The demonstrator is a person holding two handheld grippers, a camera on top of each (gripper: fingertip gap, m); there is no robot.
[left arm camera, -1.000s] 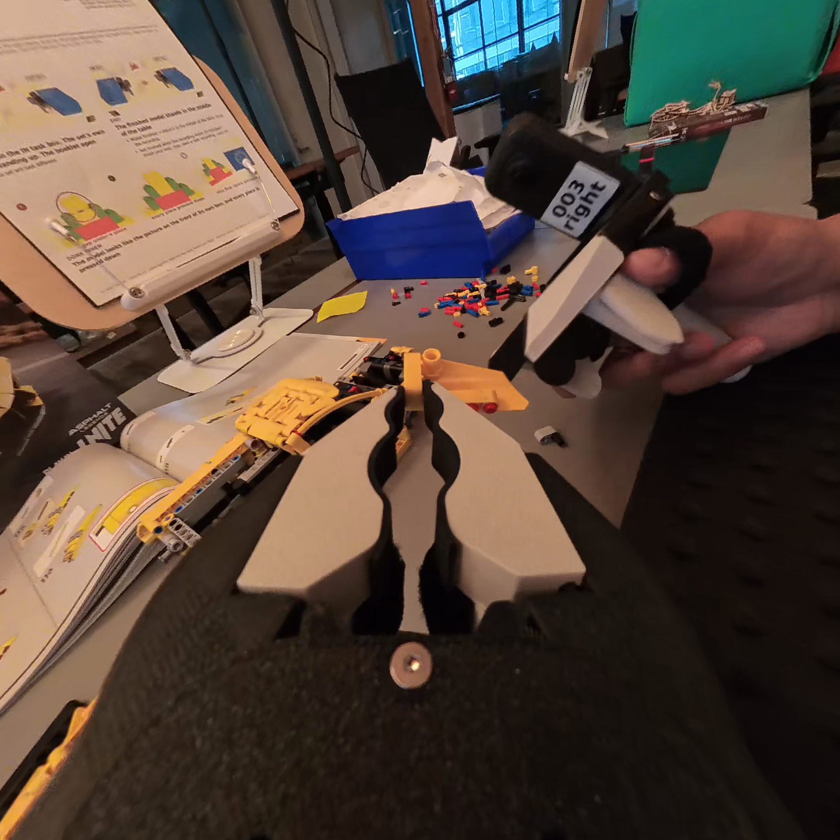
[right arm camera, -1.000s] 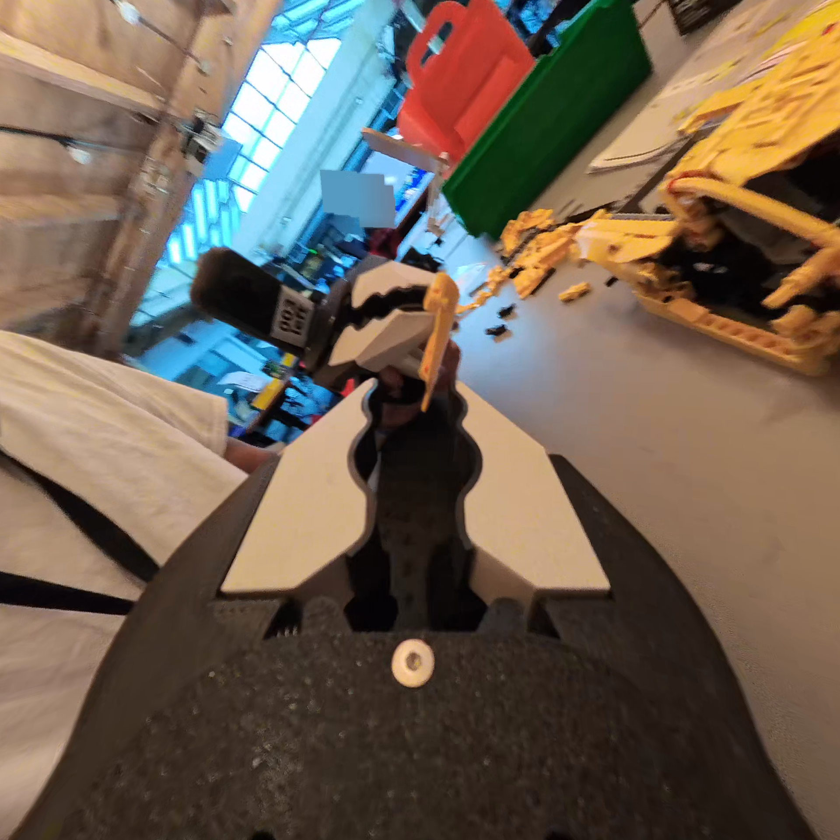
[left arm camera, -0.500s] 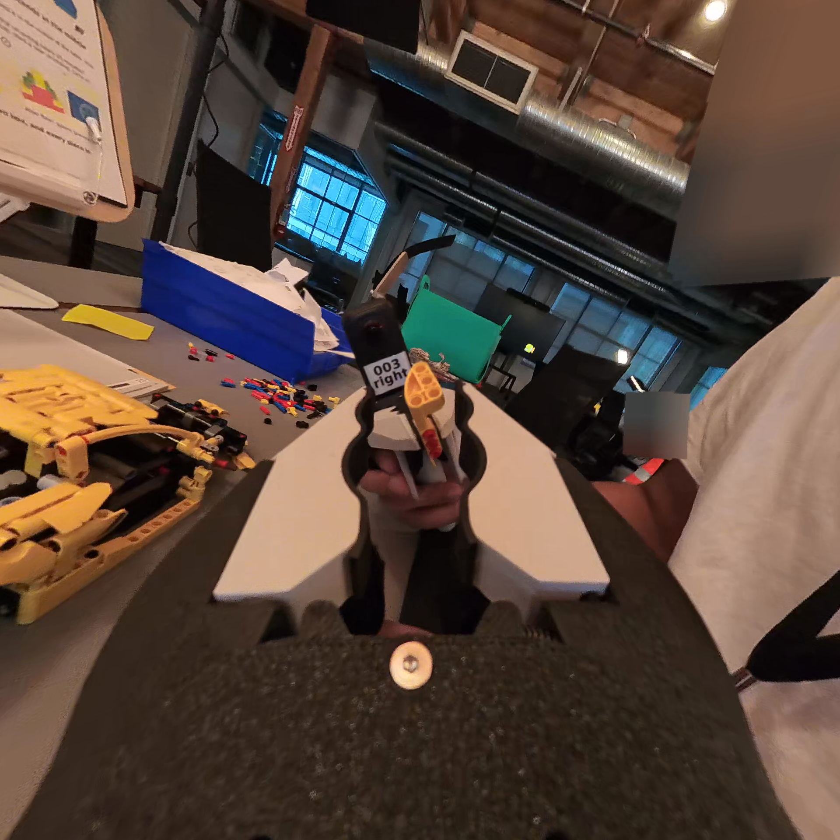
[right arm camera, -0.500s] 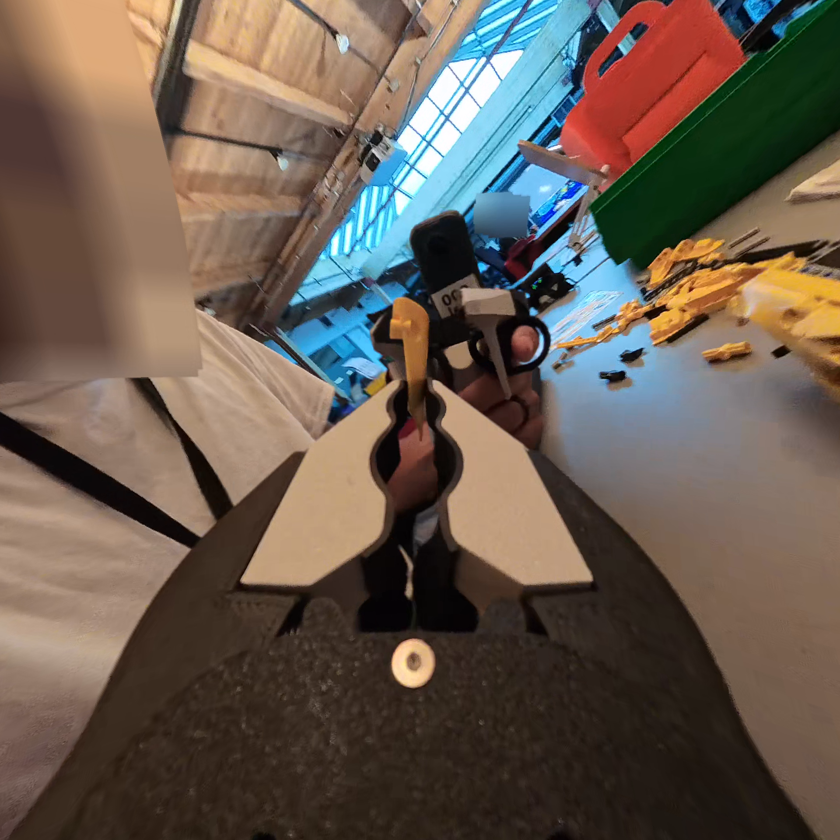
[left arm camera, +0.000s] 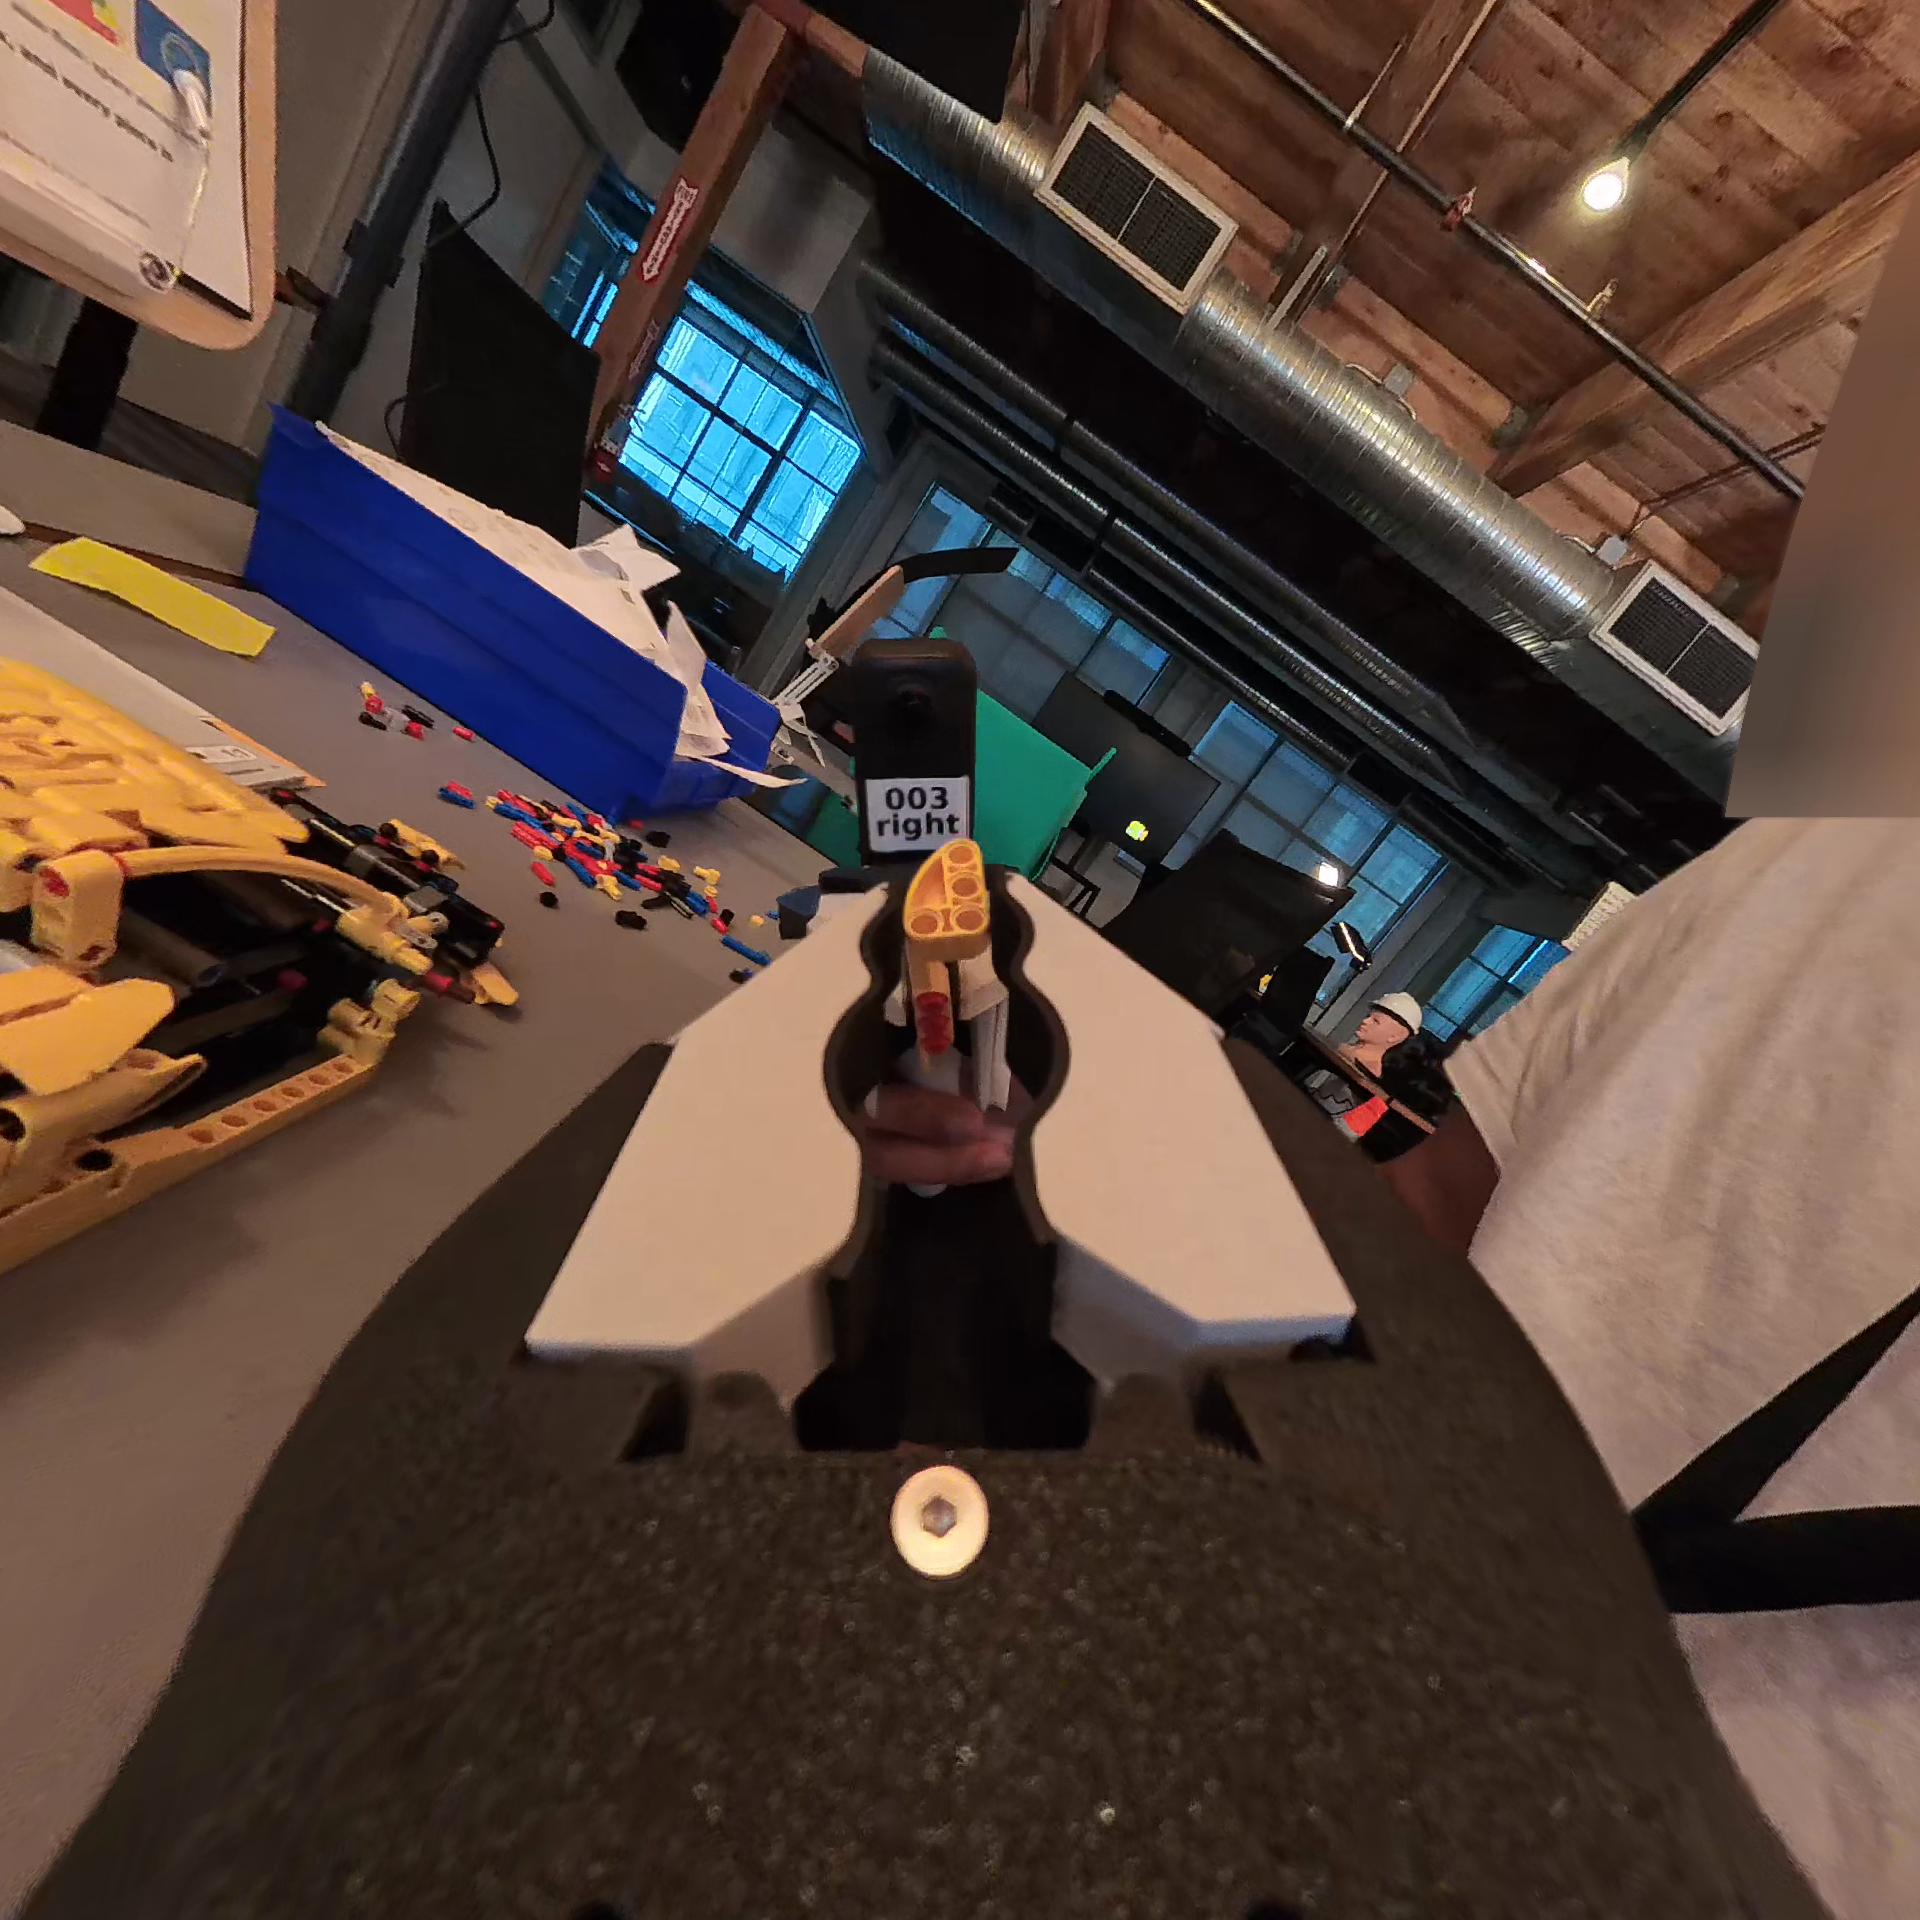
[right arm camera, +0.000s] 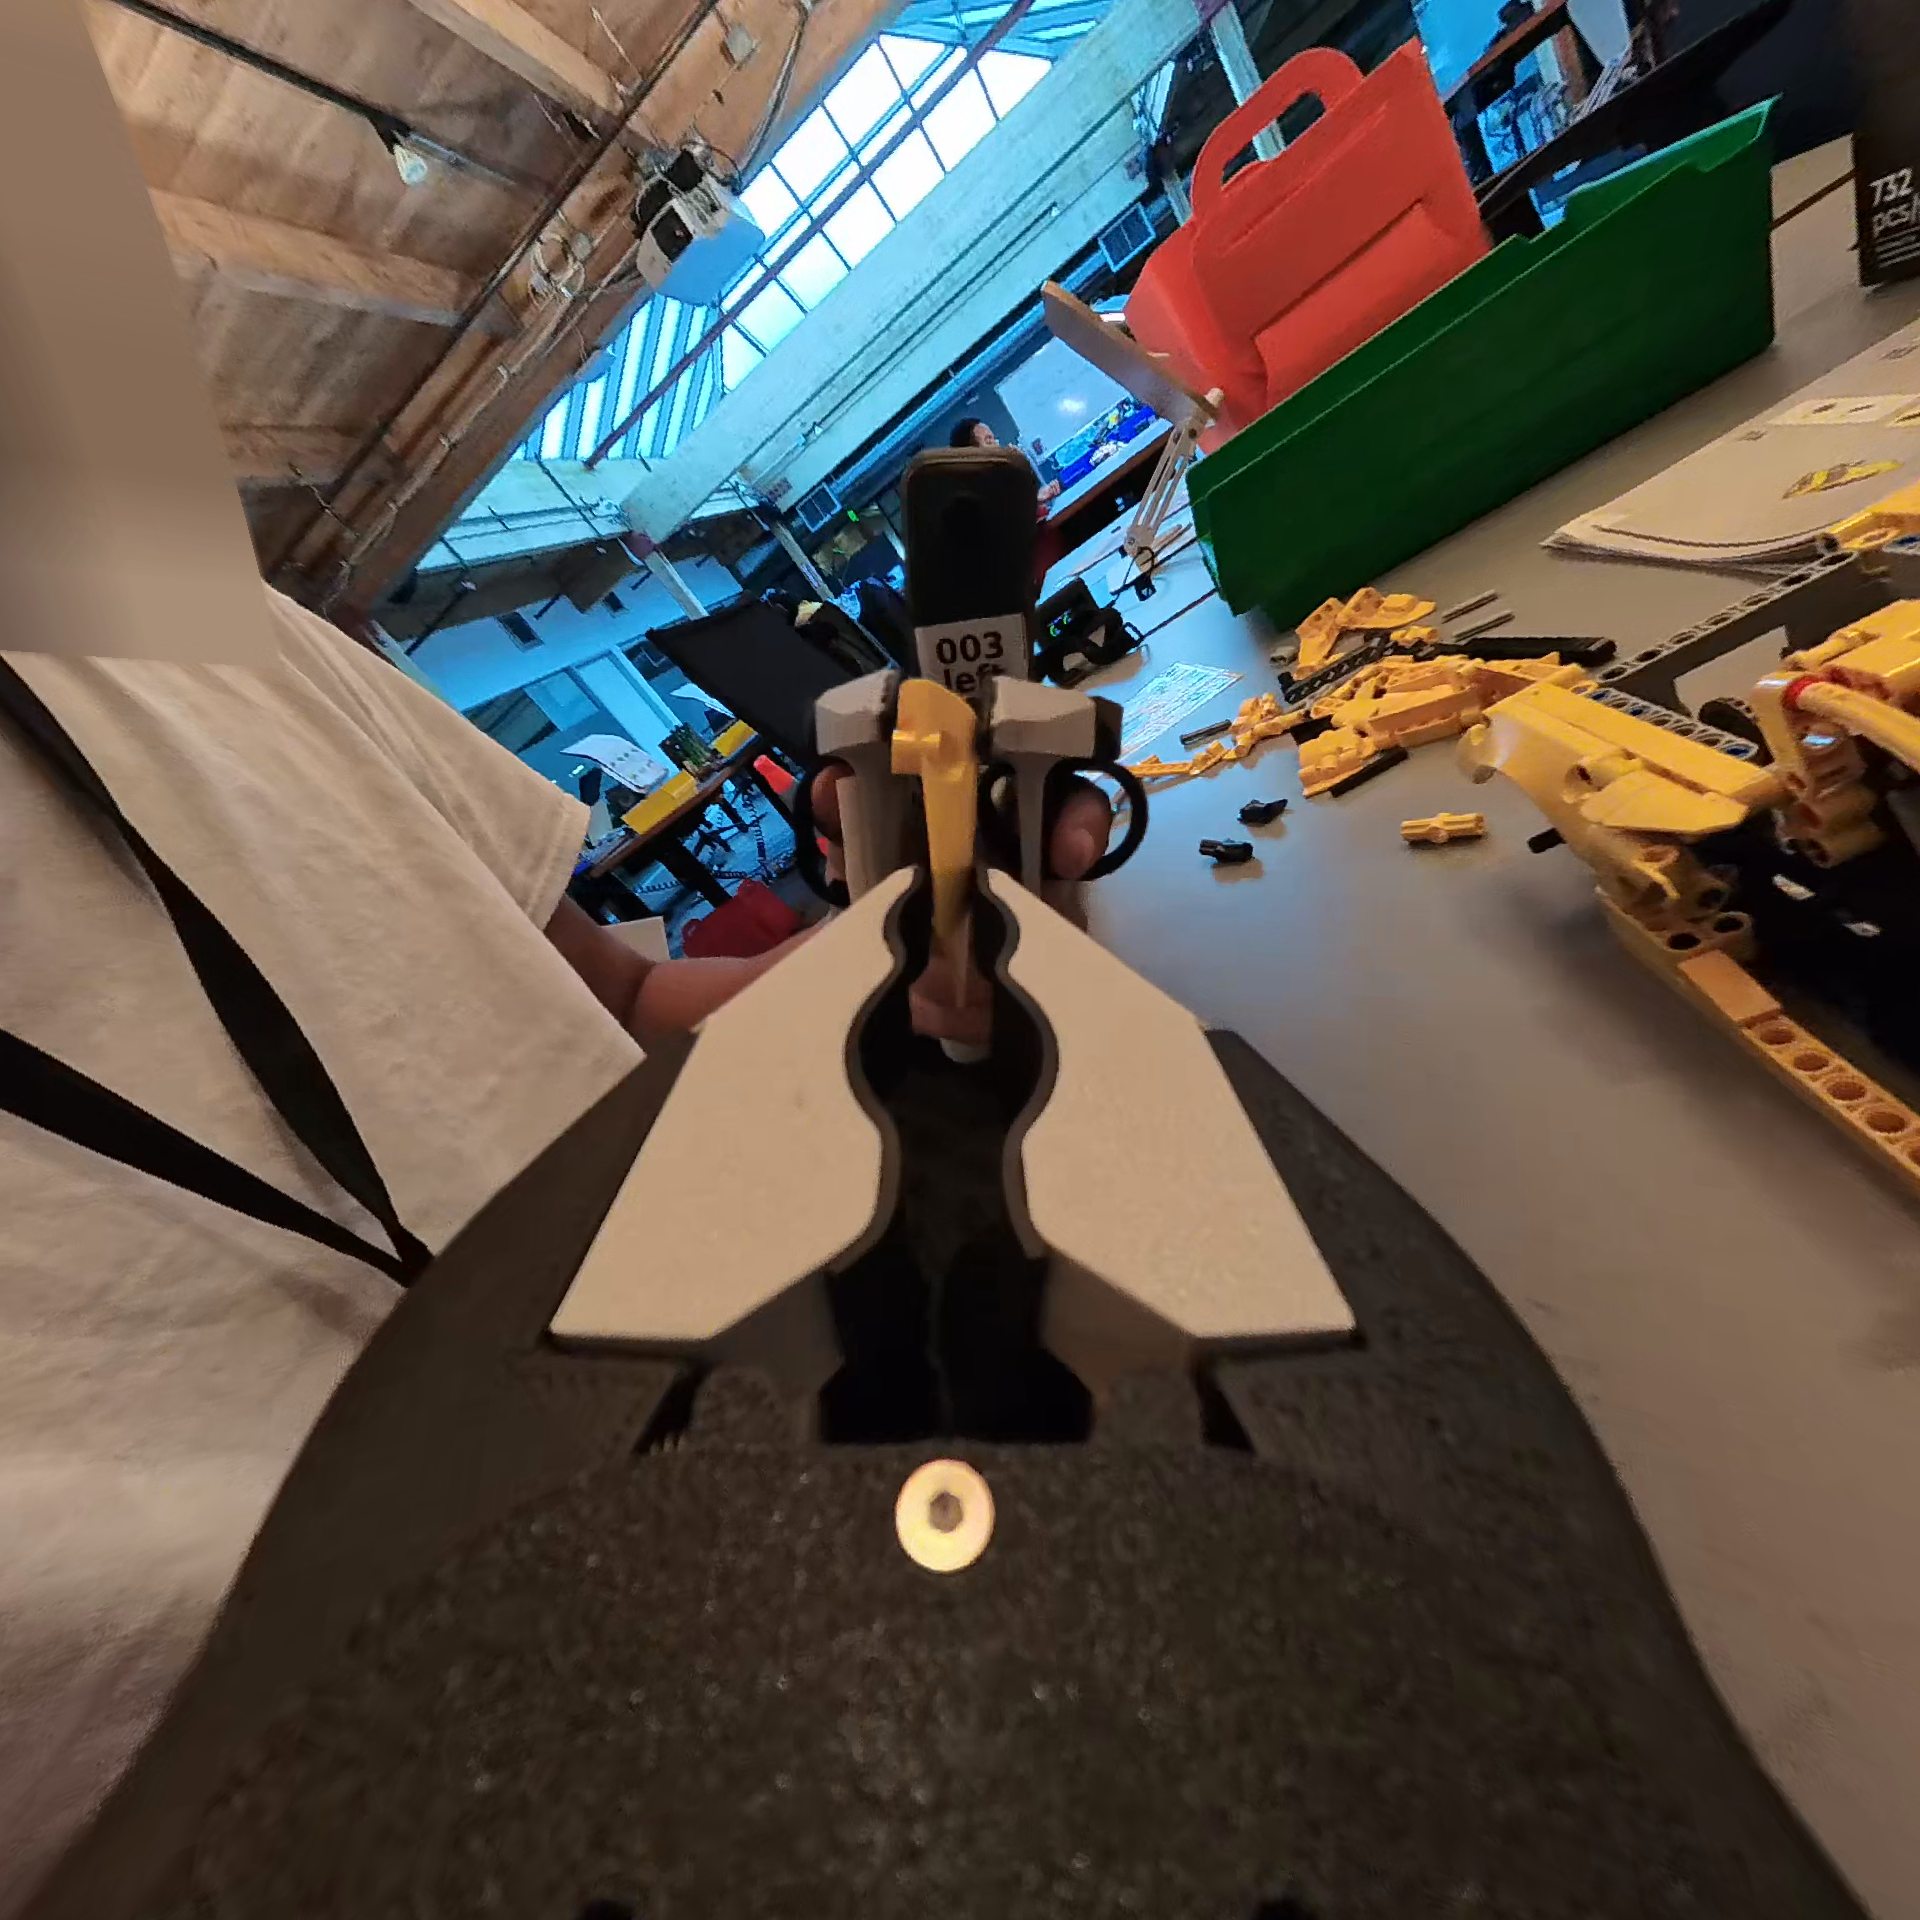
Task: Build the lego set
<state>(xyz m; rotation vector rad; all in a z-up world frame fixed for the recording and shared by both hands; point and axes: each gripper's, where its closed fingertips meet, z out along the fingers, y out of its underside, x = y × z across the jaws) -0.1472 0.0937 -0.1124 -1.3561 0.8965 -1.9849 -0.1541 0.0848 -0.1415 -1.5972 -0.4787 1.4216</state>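
A small yellow Lego panel piece point(left arm camera: 945, 904) with red pins hangs in the air between my two grippers, which face each other tip to tip. My left gripper point(left arm camera: 943, 894) is shut across its rounded, holed end. My right gripper point(right arm camera: 951, 894) is shut on its thin blade end point(right arm camera: 940, 810). The left gripper shows head-on in the right wrist view point(right arm camera: 940, 717), its fingers flanking the piece. The right gripper shows behind the piece in the left wrist view point(left arm camera: 951, 997). The half-built yellow car model point(left arm camera: 156, 935) lies on the grey table point(left arm camera: 312, 1299), also in the right wrist view point(right arm camera: 1662, 769).
Small red, blue and black parts point(left arm camera: 613, 862) lie scattered before a blue bin point(left arm camera: 468, 613). Loose yellow parts point(right arm camera: 1382, 686), a green bin point(right arm camera: 1507, 395), an orange carrier point(right arm camera: 1320, 229) and a booklet point(right arm camera: 1745, 499) sit beyond the model. An instruction board point(left arm camera: 125, 135) stands at left. The person's white shirt point(right arm camera: 260, 935) is close by. Both grippers' tips are close together, under 4 cm apart.
The left gripper lifted the yellow piece off the table side and turned to face the right gripper. The right gripper closed on the piece; the left opened, then narrowed onto its other end.
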